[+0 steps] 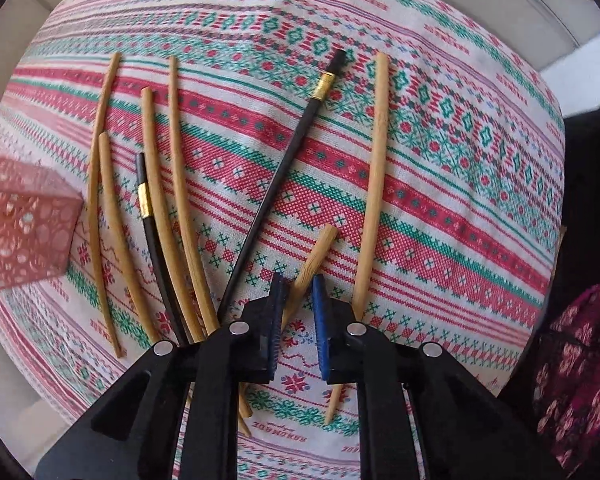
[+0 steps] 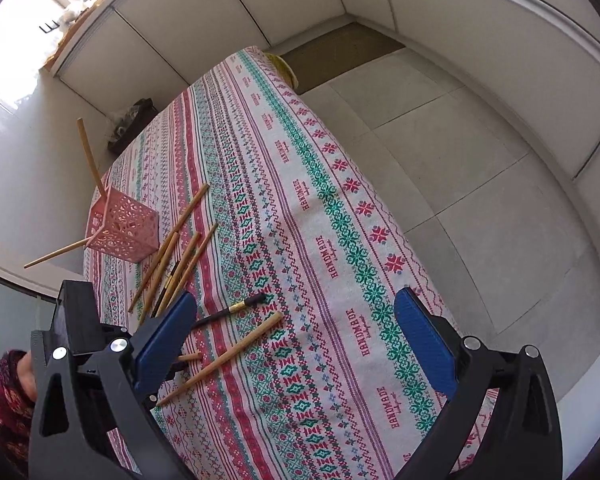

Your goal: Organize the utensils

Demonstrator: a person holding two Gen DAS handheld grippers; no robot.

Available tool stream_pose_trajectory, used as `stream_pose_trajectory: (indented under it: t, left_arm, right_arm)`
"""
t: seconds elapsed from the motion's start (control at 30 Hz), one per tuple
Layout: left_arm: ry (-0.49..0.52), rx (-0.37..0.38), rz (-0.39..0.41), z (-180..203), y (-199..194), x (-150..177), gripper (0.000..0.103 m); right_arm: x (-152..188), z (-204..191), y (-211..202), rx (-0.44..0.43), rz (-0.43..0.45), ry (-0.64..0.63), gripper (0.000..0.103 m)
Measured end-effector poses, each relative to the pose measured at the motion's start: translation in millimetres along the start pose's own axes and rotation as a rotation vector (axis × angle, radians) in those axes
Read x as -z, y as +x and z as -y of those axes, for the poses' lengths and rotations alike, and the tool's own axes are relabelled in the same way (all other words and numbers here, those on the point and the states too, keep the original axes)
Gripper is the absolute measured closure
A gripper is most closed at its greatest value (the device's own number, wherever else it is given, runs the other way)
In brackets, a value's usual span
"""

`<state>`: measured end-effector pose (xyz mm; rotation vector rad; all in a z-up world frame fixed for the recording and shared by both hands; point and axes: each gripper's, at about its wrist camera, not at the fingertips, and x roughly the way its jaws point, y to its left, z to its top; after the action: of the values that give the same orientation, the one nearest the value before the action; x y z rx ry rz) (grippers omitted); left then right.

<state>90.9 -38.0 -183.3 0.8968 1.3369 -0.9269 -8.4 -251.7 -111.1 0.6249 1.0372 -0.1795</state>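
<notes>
My left gripper (image 1: pixel 298 292) pinches a bamboo chopstick (image 1: pixel 318 250) off the counter (image 1: pixel 440 208) to carry it to the pink basket (image 1: pixel 20 224) beside the others, while my right gripper (image 2: pixel 296 344) hovers wide open.

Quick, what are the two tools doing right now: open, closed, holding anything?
Left tool: closed on a short wooden chopstick.
Right tool: open, holding nothing.

Left wrist view: straight down, close over tablecloth (image 1: pixel 440 184).
Right wrist view: higher, slanting down along the table toward the cabinets (image 2: pixel 480 40).
Shared: chopsticks (image 1: pixel 374 184), pink basket (image 2: pixel 122 228).
</notes>
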Motion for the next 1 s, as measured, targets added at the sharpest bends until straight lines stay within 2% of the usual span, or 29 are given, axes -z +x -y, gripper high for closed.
stream_pose_trajectory:
  t: [0.07, 0.13, 0.2, 0.27, 0.3, 0.37, 0.43, 0.53, 0.6, 0.7, 0.77, 0.8, 0.87, 0.97, 1.0]
  left_arm:
    - [-0.173, -0.007, 0.051, -2.2, 0.4, 15.2, 0.091]
    - [-0.335, -0.029, 0.125, -6.7, -4.0, 27.6, 0.097]
    - [-0.452, 0.002, 0.27, -10.8, -20.5, 40.5, 0.097]
    - [-0.526, 0.026, 0.396, -13.5, -43.5, 54.7, 0.097]
    - [-0.543, 0.028, 0.456, -14.3, -56.2, 61.4, 0.097]
    - [-0.573, -0.013, 0.549, -16.8, -81.7, 76.3, 0.097]
    - [-0.615, -0.009, 0.648, -19.5, -105.7, 91.9, 0.097]
    - [-0.634, -0.017, 0.766, -17.9, -135.8, 104.0, 0.097]
    - [-0.63, -0.019, 0.803, -10.2, -141.0, 100.8, 0.097]
    - [-0.617, -0.026, 0.845, -5.3, -149.9, 103.1, 0.097]
    - [-0.612, -0.025, 0.875, 1.1, -161.8, 104.1, 0.097]
    - [-0.61, -0.026, 0.89, 1.7, -165.4, 106.6, 0.097]
    - [-0.608, -0.027, 0.914, 8.5, -177.0, 108.7, 0.097]
    - [-0.621, -0.046, 0.943, 11.3, -190.5, 116.4, 0.097]
    - [-0.63, -0.045, 0.949, 12.3, -194.1, 118.6, 0.097]
  right_arm:
    - [1.8, -0.9, 6.5, 0.023, -0.019, -0.001, 0.007]
    - [4.6, -3.9, 15.6, 0.04, -0.045, -0.003, 0.007]
    - [8.9, -9.0, 29.9, 0.051, -0.096, -0.015, 0.007]
    - [14.5, -13.5, 45.8, 0.054, -0.153, -0.015, 0.008]
    - [17.2, -17.0, 54.0, 0.063, -0.179, -0.021, 0.009]
    - [21.4, -23.0, 69.7, 0.08, -0.234, -0.016, 0.025]
    - [24.7, -27.8, 79.7, 0.115, -0.266, -0.018, 0.037]
    - [27.0, -32.9, 90.5, 0.158, -0.291, 0.009, 0.047]
    - [25.5, -42.0, 91.1, 0.178, -0.277, 0.007, 0.055]
    - [23.9, -56.4, 97.8, 0.189, -0.31, 0.019, 0.056]
    - [24.1, -63.3, 105.9, 0.225, -0.327, 0.023, 0.06]
    - [23.5, -68.9, 106.5, 0.253, -0.305, 0.013, 0.063]
    - [25.1, -80.7, 110.0, 0.304, -0.285, -0.027, 0.087]
    - [31.3, -92.3, 107.3, 0.322, -0.243, -0.085, 0.088]
    - [32.5, -91.6, 104.7, 0.287, -0.229, -0.077, 0.089]
